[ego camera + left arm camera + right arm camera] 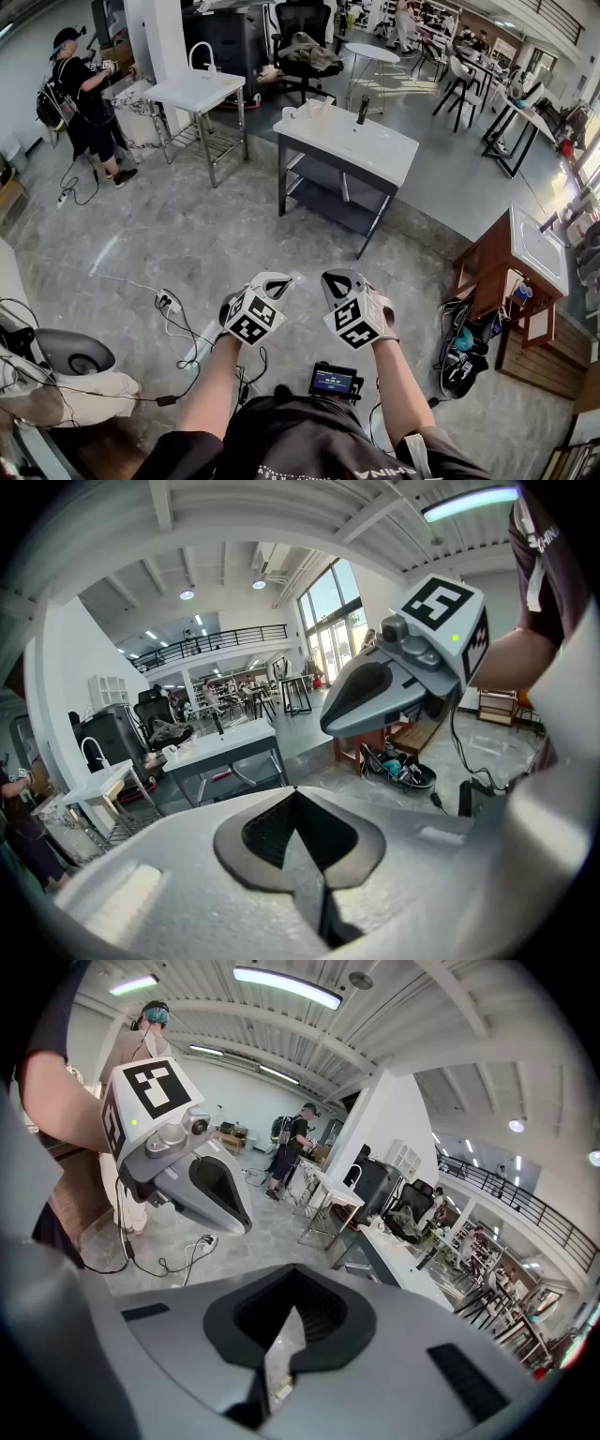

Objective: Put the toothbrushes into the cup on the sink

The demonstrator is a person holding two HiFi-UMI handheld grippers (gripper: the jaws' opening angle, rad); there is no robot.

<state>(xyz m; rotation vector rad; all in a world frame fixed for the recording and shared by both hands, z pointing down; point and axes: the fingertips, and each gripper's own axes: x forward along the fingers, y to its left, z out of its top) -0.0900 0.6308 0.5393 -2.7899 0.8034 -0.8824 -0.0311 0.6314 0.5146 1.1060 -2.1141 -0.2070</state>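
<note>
i judged the task not yet begun: nothing was picked up and nothing sat in a cup that i could see.

far off at ten o'clock another person [80,89] stood working, apart from my job. at eleven o'clock stood a white counter [197,91] with a curved tap, well away from me across the grey floor [187,234].

my left hand-held gripper [272,281] hung low in front of my body, tilted down toward the floor, its jaws pressed together with nothing between them. just beside it my right hand-held gripper [339,281] was the same: jaws pressed together, empty, tipped downward. the two were near each other but not touching.

at twelve o'clock, well beyond both, stood the dark-framed counter [361,150] with a white sink top and a black tap [362,110]. a few small pale things [309,108] stood at its far left corner. they were too small for me to tell whether they were the cup or the toothbrushes, so i could not place either with any certainty. at three o'clock a wooden vanity [487,272] with its own white basin stood against the edge of the view.

everything was left to do, as i judged it: walk to the right sink, find the toothbrushes, spread a jaw pair around each one, and drop them into the cup.
</note>
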